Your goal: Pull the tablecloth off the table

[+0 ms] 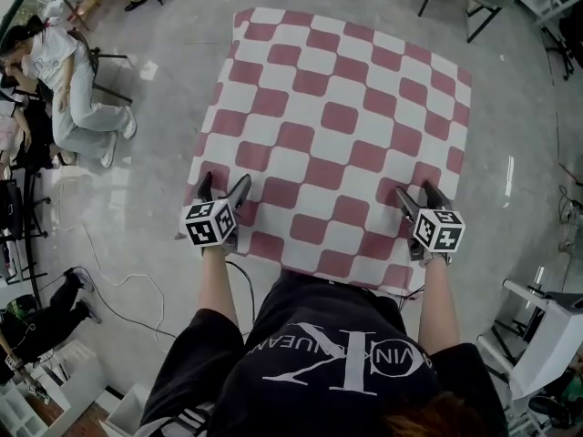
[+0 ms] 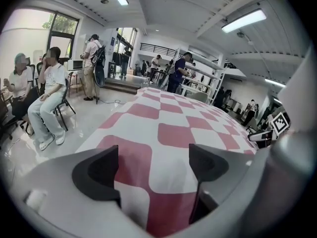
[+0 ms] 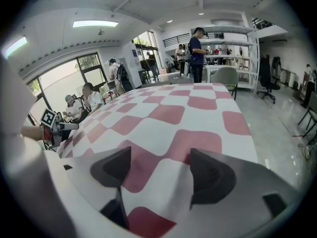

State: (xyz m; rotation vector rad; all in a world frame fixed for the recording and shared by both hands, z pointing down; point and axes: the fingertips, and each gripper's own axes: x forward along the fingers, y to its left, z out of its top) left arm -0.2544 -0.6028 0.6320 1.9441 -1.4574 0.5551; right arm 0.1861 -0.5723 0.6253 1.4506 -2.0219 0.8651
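Fingers (image 2: 96,175) apart over tablecloth (image 1: 337,116)

The head view looked steeply down from above. Both gripper views looked low and close across the same tablecloth (image 1: 337,126).

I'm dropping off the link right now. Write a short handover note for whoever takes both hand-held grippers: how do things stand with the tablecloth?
Left hand-held gripper: jaws apart, holding nothing, poised over the near left edge of the tablecloth.
Right hand-held gripper: jaws apart, holding nothing, over the near right edge.
Tablecloth: red and white checks, spread flat and covering the whole table, with the near hem hanging toward the person.
Done: both grippers lined up at the near edge.
Left: pinch the cloth with each gripper, then pull it toward you and off the table. Whether the jaw tips already touch the cloth is unclear.
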